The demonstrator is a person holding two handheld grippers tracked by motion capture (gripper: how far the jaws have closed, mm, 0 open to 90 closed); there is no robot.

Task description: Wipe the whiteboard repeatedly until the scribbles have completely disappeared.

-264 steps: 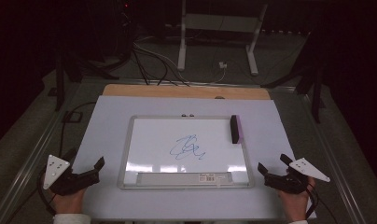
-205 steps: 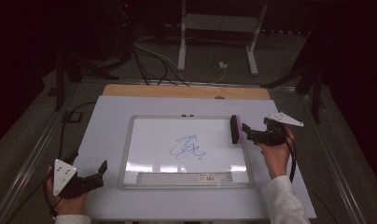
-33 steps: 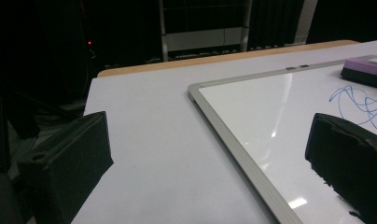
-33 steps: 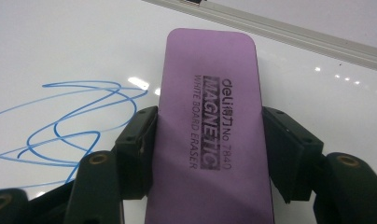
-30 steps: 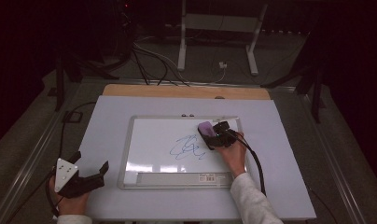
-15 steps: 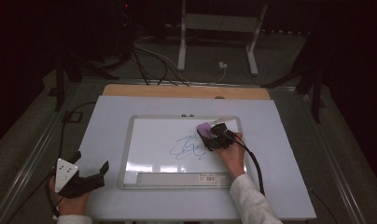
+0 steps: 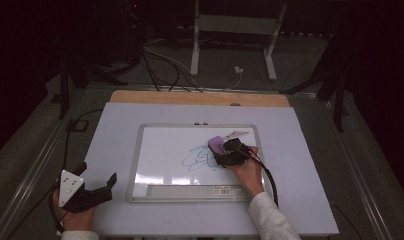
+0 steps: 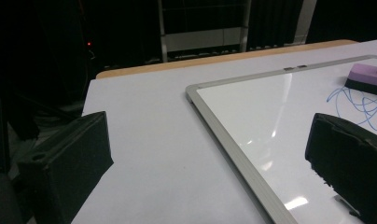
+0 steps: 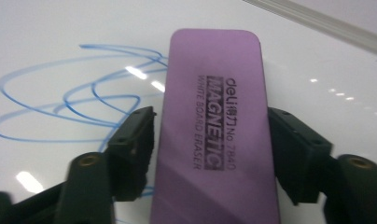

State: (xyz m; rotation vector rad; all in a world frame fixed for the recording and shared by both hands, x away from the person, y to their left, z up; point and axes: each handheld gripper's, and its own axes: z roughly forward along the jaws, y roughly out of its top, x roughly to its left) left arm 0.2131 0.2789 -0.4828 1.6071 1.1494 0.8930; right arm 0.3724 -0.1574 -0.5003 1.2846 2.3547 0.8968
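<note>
A purple magnetic whiteboard eraser lies flat on the whiteboard at the right end of a blue scribble. My right gripper straddles the eraser. Its jaws have just been opening, and a thin gap shows beside each pad. My left gripper rests open and holds nothing at the table's front left, off the board's left rim. From there the eraser and the scribble show at the far right.
The whiteboard's metal frame lies on a white sheet over a wooden table top. A cable trails from the right gripper along the forearm. Beyond the table are a stand's legs and floor cables.
The right gripper took the eraser from the board's right edge and brought it to the scribble. Over the last second it edged slightly toward me. The left gripper stayed put.
</note>
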